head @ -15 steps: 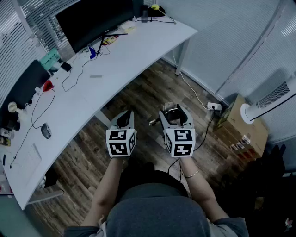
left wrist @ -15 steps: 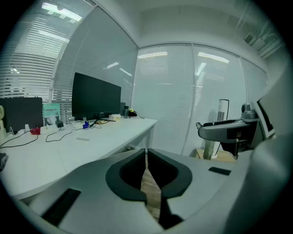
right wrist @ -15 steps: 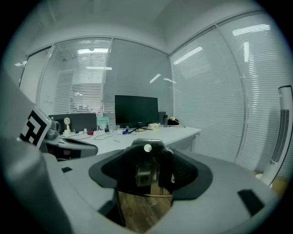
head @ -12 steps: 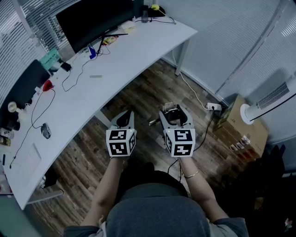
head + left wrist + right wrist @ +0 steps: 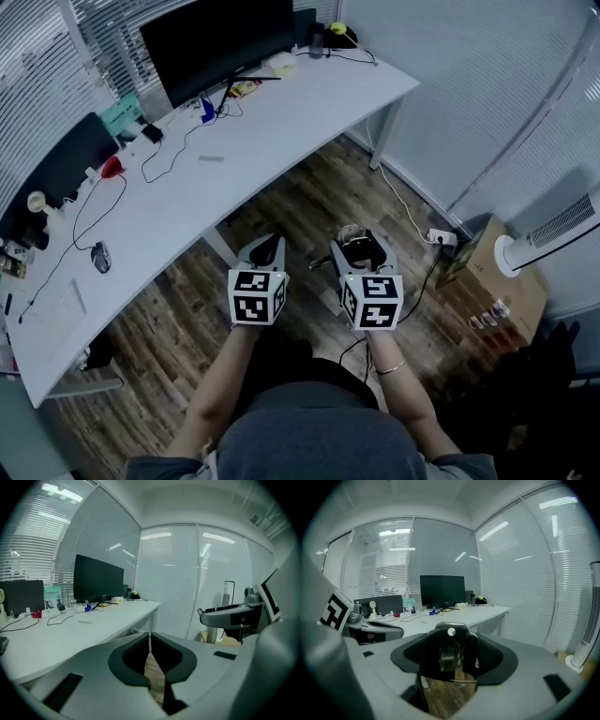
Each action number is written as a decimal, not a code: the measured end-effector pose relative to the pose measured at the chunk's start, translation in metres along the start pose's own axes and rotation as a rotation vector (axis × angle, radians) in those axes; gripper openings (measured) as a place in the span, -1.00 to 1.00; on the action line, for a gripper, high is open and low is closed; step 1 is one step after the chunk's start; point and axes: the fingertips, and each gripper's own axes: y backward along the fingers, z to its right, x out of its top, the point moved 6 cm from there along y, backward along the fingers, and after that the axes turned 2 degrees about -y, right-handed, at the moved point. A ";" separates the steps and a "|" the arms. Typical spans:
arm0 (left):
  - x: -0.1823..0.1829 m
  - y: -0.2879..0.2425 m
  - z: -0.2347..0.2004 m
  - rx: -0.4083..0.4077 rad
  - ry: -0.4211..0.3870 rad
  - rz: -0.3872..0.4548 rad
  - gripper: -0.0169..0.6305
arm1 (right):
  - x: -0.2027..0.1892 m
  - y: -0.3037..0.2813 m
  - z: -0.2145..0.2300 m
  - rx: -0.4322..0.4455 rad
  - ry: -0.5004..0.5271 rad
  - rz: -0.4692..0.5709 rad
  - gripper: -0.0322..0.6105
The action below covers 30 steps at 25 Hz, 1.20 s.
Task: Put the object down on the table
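Note:
Both grippers hang over the wooden floor, in front of the long white table [image 5: 253, 155]. My right gripper [image 5: 356, 236] is shut on a dark, boxy object [image 5: 352, 232]. In the right gripper view the object [image 5: 451, 654] fills the gap between the jaws of the right gripper [image 5: 453, 641]; it has a small white round spot on top and a pale metallic part lower down. My left gripper [image 5: 266, 246] is to the left, level with the right one. In the left gripper view the left gripper [image 5: 150, 637] is shut, with its jaws meeting at the tip and nothing between them.
On the table stand a black monitor [image 5: 217, 37], cables, a mouse [image 5: 100, 256] and small items along the far edge. A cardboard box [image 5: 489, 272], a white fan [image 5: 555, 227] and a power strip [image 5: 441, 239] sit on the floor at the right. Glass walls with blinds surround the room.
The head view has shifted, so the table and both grippers sit a little lower and further right in the picture. The right gripper's hold on the object looks the same.

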 end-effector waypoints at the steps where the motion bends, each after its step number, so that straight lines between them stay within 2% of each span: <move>1: 0.000 0.000 0.000 0.000 0.003 0.000 -0.85 | 0.001 -0.001 0.000 0.002 -0.001 -0.002 0.04; 12: 0.003 -0.027 -0.021 0.009 0.018 -0.020 -0.85 | 0.009 -0.033 0.010 -0.018 -0.023 -0.023 0.04; 18: 0.016 -0.074 -0.049 -0.012 0.022 -0.029 -0.85 | 0.020 -0.076 0.024 -0.052 -0.035 -0.035 0.04; 30: 0.065 -0.182 -0.123 -0.078 0.019 -0.040 -0.85 | 0.071 -0.195 0.039 -0.115 -0.040 -0.050 0.04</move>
